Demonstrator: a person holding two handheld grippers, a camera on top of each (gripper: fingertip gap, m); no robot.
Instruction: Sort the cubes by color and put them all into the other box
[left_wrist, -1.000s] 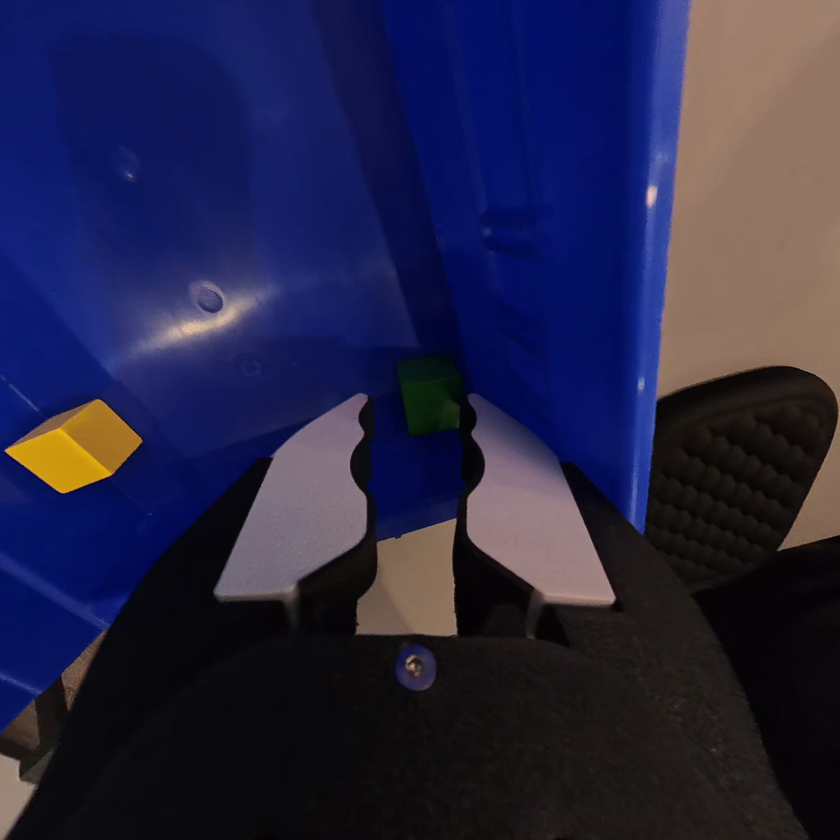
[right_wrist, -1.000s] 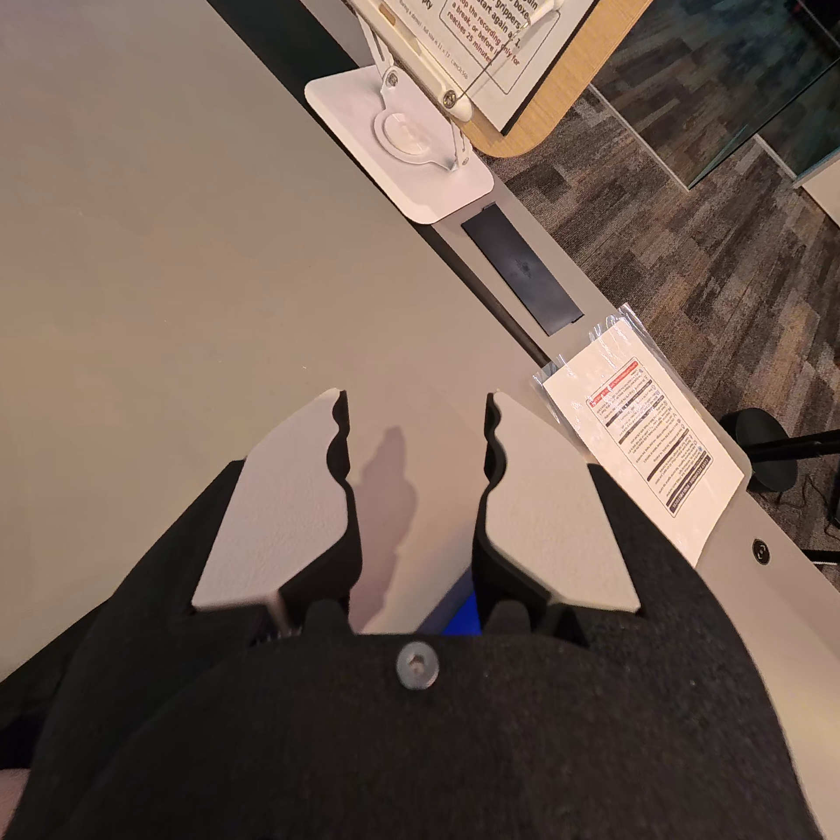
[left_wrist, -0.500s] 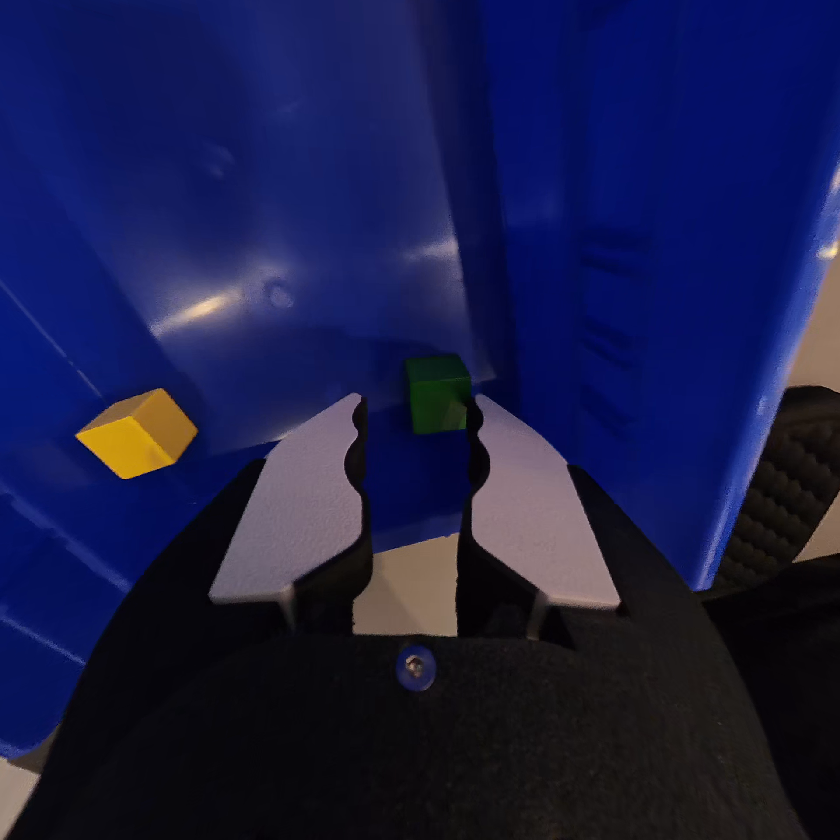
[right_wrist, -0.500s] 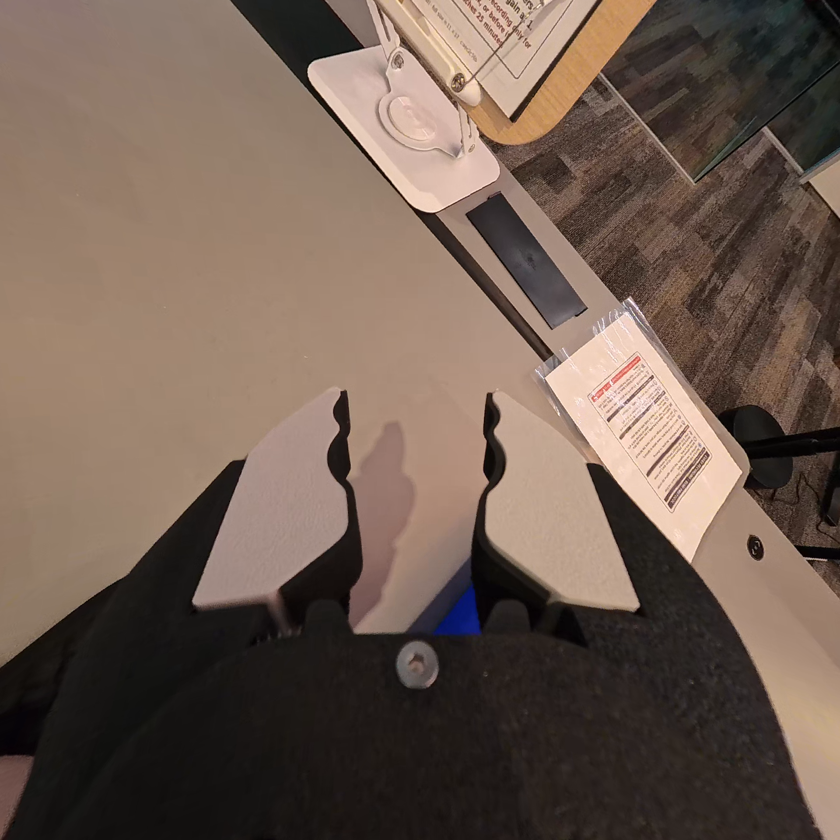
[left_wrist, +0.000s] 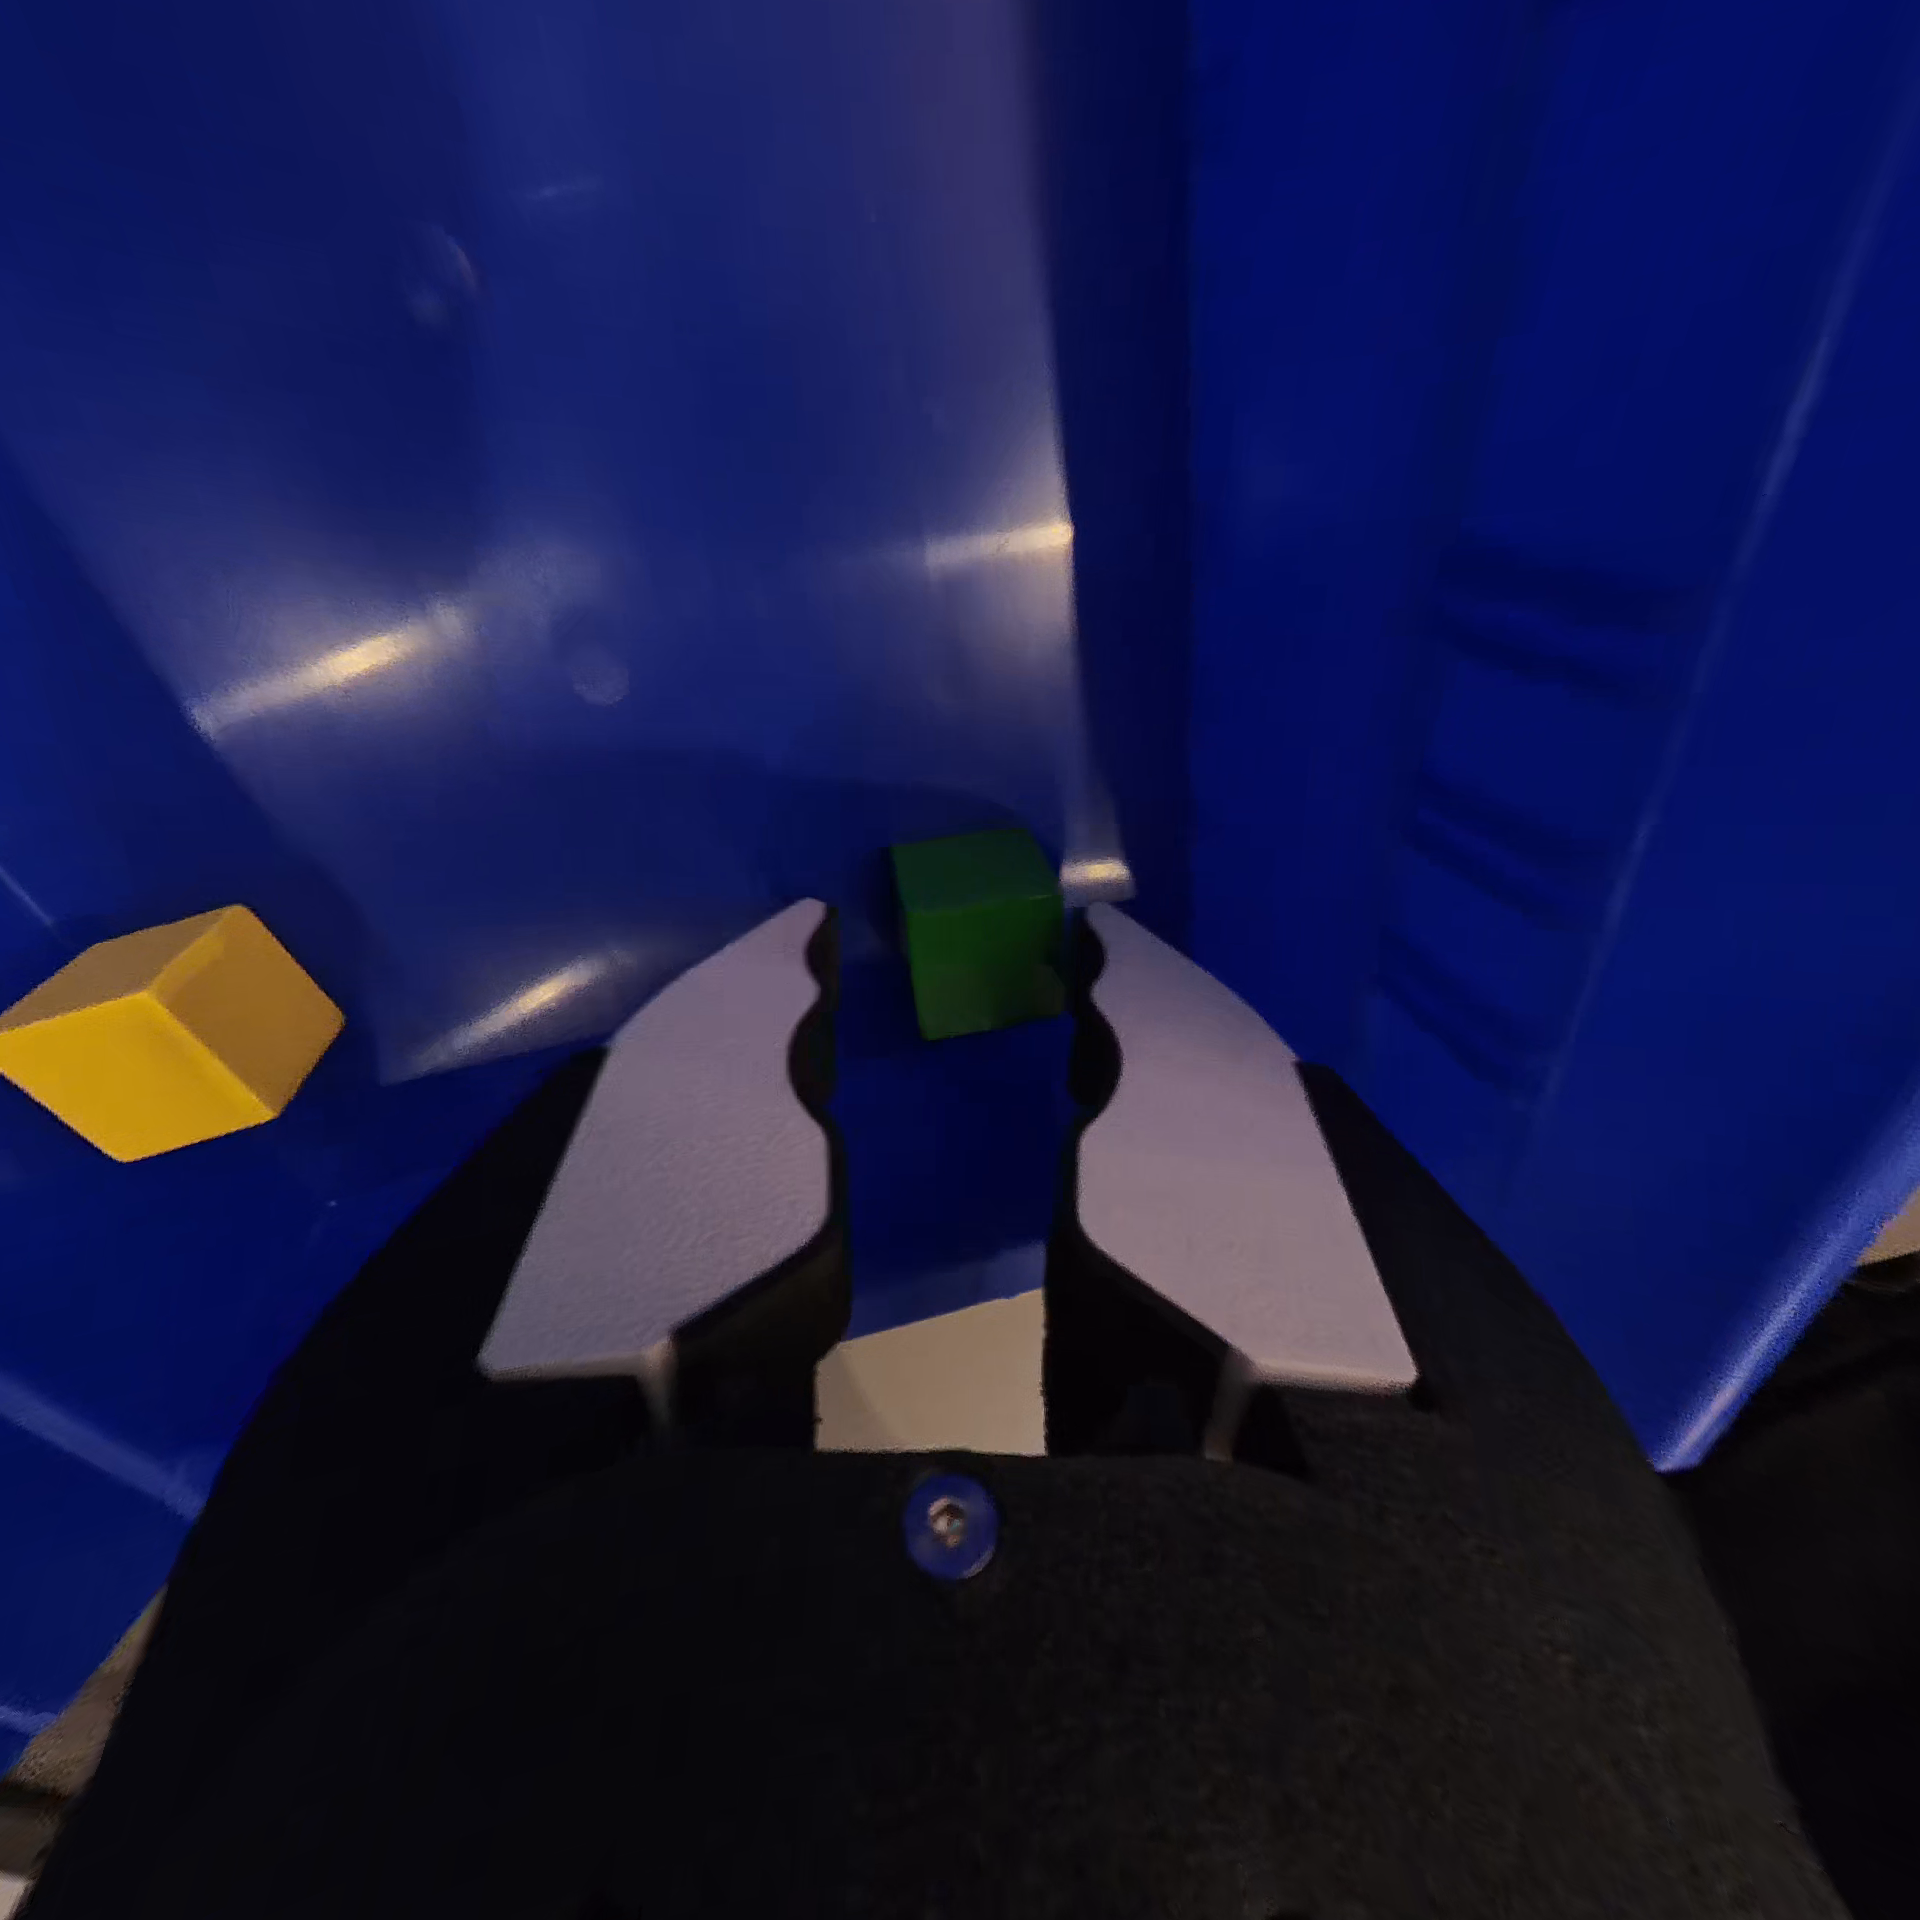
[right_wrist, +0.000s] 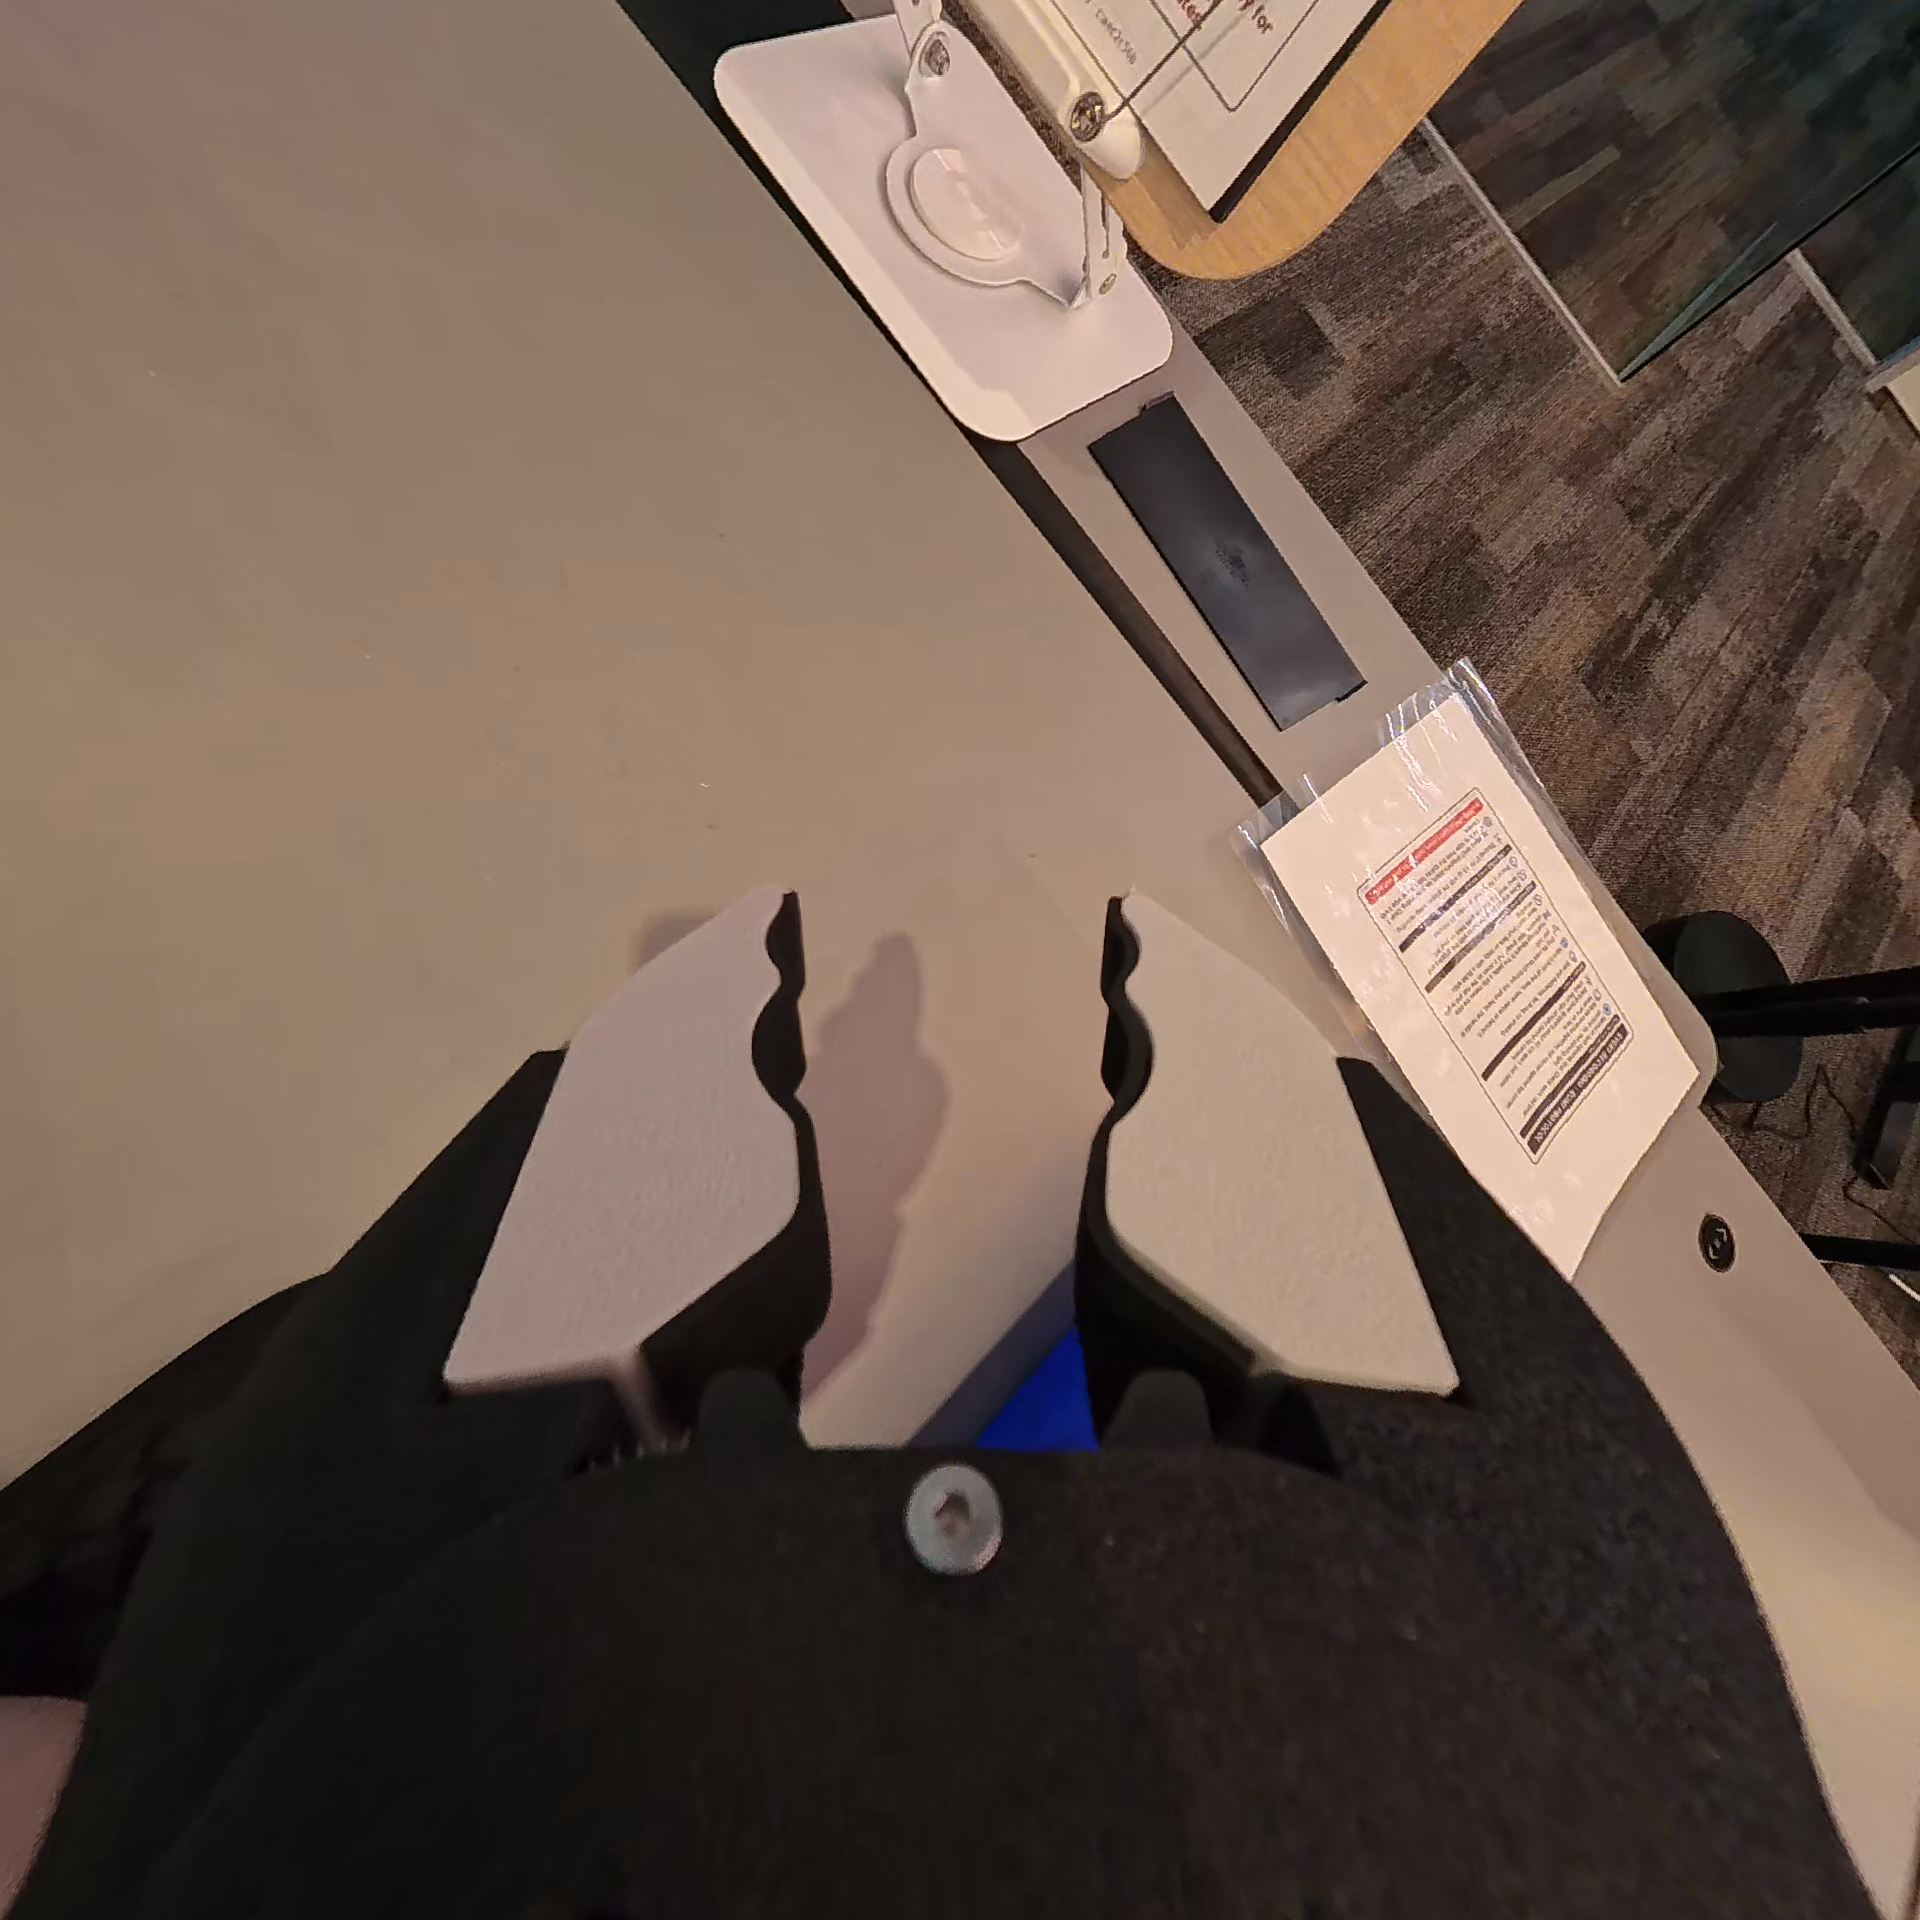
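Left wrist view: left gripper (left_wrist: 951, 920) reaches into a blue box (left_wrist: 675, 416), jaws parted to about a cube's width, nothing gripped. Green cube (left_wrist: 977, 930) sits on the box floor in the corner by the right wall, just past the fingertips and in line with the gap between them; its lower right corner is hidden behind the right finger (left_wrist: 1195, 1132), so contact there is unclear. A clear gap shows between cube and left finger. Yellow cube (left_wrist: 166, 1034) lies on the box floor well to the left, turned corner-on, apart from the green one. Blue walls fill most of the frame, with pale glare streaks on the plastic. A strip of pale table (left_wrist: 925, 1361) shows low between the fingers.

Right wrist view: right gripper (right_wrist: 951, 925) hangs over bare grey table (right_wrist: 416, 520), jaws wide apart and empty; its shadow falls on the tabletop between the fingers. A small patch of blue box (right_wrist: 1039, 1403) shows low in the gap, close to the gripper body. No cubes in this view. At the far table edge stands a white stand (right_wrist: 956, 229); along the right edge a black panel (right_wrist: 1226, 582) set into the table, then a printed sheet in a clear sleeve (right_wrist: 1475, 997). Patterned carpet (right_wrist: 1610, 520) beyond
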